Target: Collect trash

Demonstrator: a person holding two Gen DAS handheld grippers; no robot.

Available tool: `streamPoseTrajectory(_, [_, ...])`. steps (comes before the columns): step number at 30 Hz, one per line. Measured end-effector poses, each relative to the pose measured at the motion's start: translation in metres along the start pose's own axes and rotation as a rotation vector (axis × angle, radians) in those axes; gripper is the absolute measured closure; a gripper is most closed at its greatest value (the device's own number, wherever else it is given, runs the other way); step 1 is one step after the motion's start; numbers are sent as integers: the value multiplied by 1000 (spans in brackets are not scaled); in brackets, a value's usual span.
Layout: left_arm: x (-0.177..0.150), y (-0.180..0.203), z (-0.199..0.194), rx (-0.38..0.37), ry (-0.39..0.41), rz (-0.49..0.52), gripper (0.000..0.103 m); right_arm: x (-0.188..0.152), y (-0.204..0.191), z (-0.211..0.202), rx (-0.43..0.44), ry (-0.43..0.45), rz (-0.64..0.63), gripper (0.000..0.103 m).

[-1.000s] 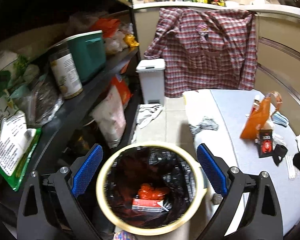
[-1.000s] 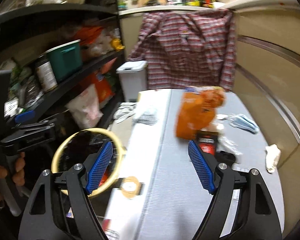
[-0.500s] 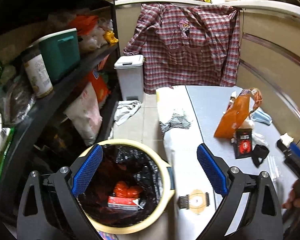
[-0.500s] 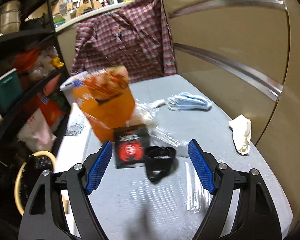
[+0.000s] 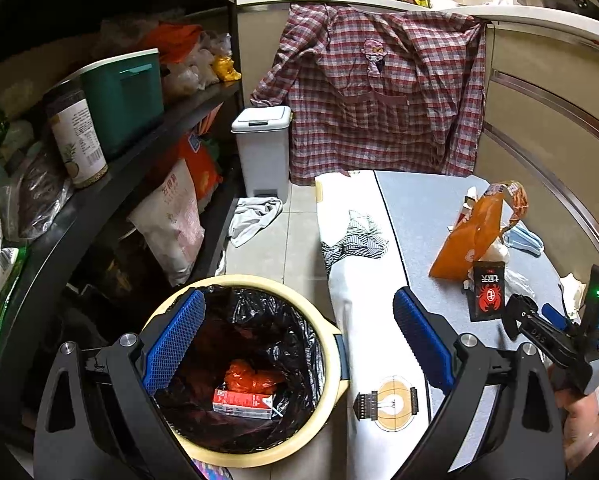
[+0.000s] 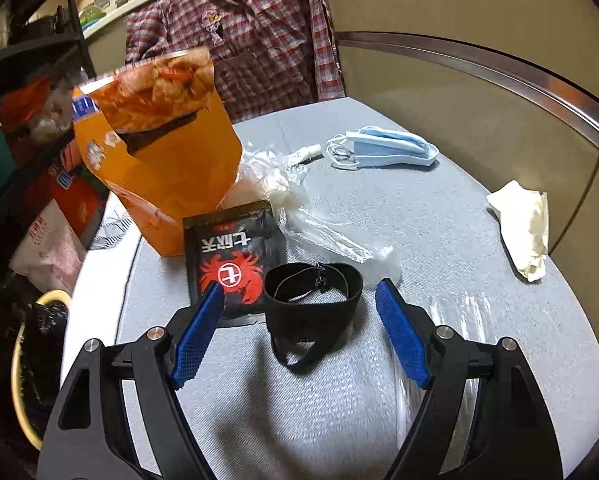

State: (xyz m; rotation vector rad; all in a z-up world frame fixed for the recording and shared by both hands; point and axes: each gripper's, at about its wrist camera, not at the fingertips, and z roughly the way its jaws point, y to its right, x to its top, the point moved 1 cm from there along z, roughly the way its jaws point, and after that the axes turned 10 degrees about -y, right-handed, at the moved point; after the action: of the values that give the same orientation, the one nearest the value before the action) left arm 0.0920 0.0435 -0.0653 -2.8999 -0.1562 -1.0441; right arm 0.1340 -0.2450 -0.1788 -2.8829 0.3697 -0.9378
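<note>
Having swung down from over the bin toward the desk, the right hand-held gripper (image 6: 299,332) hangs wide open and empty over the black elastic band (image 6: 313,300) near the desk's near edge: light, limp, best pinched across its doubled loop.

My left finger (image 5: 175,336) hides part of the trash bin (image 5: 331,364) rim. The orange snack bag (image 6: 167,160) top is motion-blurred, print unreadable. The person's hand (image 5: 579,420) is cut off at the edge.

black sachet (image 6: 233,256): red crab emblem, Chinese characters | other labels: unreadable
</note>
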Motion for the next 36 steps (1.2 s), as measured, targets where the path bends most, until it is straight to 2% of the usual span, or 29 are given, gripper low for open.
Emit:
streamPoseTrajectory(2, [0,-2,1,3,-3,-4,11,0,-2,6,-4,-5,-20,41])
streamPoseTrajectory(4, [1,-4,2,6,-3,-6,11,0,-2,6,-7,-8,-33,74])
streamPoseTrajectory(5, [1,-4,2,7,-2,-7,11,0,-2,6,-1,-12,-37,81])
streamPoseTrajectory(6, [1,-3,2,6,-1,-8,11,0,-1,4,3,-10,-36,94])
streamPoseTrajectory(7, [1,-2,2,4,0,-7,11,1,0,2,-2,-8,-36,96])
streamPoseTrajectory(15, [-2,19,5,-6,37,46,11,9,20,-46,-58,61,21,98])
streamPoseTrajectory(20, [-1,40,14,-121,34,22,11,17,35,-89,-37,133,86,98])
streamPoseTrajectory(27, [-15,109,36,-183,27,125,11,30,44,-121,-51,200,90,98])
streamPoseTrajectory(30, [-21,145,54,-229,9,184,11,34,50,-123,-37,200,113,98])
streamPoseTrajectory(36, [-26,182,96,-285,-27,227,11,35,63,-118,-53,188,150,98])
